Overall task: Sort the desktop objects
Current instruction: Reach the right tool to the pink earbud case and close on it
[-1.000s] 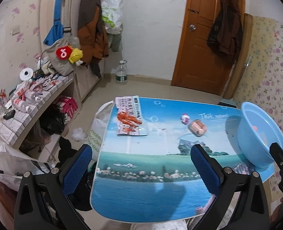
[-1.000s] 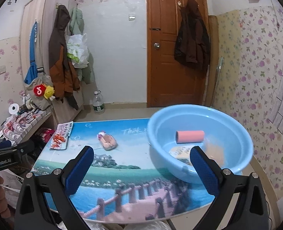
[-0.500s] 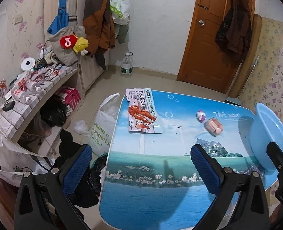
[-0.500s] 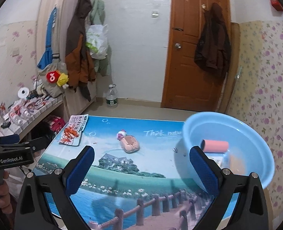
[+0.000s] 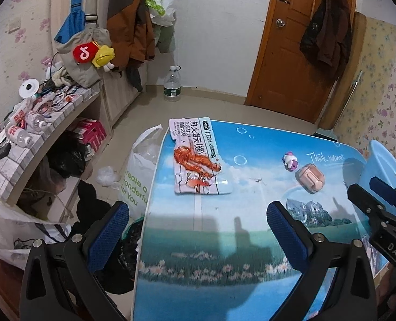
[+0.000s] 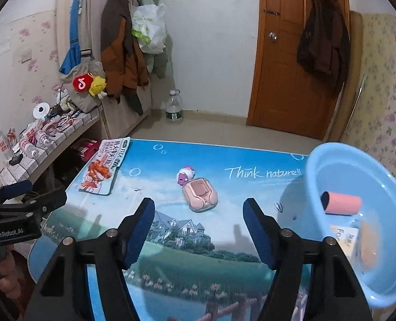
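A pink earbud case lies mid-table with a small purple-and-white toy just behind it. A snack packet printed with red crayfish lies flat at the table's far left. The blue basin at the right holds a pink roll and other items. My right gripper hovers just short of the earbud case, its jaws closing with nothing between them. My left gripper stands open over the table's near left edge, empty.
The picture-printed table has a white plastic bag hanging off its left edge. A cluttered tiled shelf runs along the left wall. A water bottle stands on the floor by the far wall. Coats hang on the wardrobe and door.
Both grippers moved forward and down toward the table. The right view swung left from the basin to the earbud case, and its jaws narrowed. The left view shifted toward the table's left edge.
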`<act>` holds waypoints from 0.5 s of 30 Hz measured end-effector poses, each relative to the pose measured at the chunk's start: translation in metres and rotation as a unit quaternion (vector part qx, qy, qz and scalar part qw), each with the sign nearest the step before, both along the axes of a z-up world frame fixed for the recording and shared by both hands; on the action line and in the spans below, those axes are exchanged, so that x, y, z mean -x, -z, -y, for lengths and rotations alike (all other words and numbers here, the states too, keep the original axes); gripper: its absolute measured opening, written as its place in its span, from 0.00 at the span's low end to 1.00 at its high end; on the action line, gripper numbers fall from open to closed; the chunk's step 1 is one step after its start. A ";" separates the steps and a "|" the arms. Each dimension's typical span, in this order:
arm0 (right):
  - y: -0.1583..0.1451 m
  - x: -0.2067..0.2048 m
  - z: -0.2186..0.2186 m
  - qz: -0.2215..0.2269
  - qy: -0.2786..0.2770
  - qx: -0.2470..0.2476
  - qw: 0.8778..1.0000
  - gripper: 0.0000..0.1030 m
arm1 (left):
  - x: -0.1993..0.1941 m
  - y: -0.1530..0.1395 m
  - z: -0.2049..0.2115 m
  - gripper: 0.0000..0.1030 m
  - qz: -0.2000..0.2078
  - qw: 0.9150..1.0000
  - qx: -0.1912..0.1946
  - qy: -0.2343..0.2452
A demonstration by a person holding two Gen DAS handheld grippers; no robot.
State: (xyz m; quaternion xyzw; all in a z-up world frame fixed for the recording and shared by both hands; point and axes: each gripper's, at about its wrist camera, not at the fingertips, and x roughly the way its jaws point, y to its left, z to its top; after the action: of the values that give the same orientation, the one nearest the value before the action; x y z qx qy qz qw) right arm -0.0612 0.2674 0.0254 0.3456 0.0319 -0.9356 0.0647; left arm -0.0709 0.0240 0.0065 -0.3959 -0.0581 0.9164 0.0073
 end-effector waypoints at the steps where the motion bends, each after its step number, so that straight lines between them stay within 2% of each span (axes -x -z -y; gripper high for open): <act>1: 0.001 0.004 0.000 0.002 -0.001 -0.002 1.000 0.68 | 0.003 0.001 -0.001 1.00 0.000 1.000 -0.001 0.001; 8: 0.017 0.042 0.011 0.028 -0.025 -0.021 0.999 0.68 | 0.026 0.001 -0.003 1.00 -0.001 1.000 0.001 0.006; 11: 0.027 0.056 0.016 0.046 -0.038 -0.027 0.998 0.59 | 0.036 0.000 -0.007 1.00 -0.005 1.000 0.005 0.012; 15: 0.038 0.069 0.016 0.065 -0.041 -0.030 0.997 0.58 | 0.048 0.001 -0.015 1.00 -0.006 1.000 0.007 0.021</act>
State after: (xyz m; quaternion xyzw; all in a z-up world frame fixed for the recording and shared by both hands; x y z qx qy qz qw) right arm -0.1305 0.2511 -0.0130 0.4056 0.0699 -0.9065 0.0941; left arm -0.1190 0.0388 0.0056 -0.3917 -0.0432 0.9187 0.0245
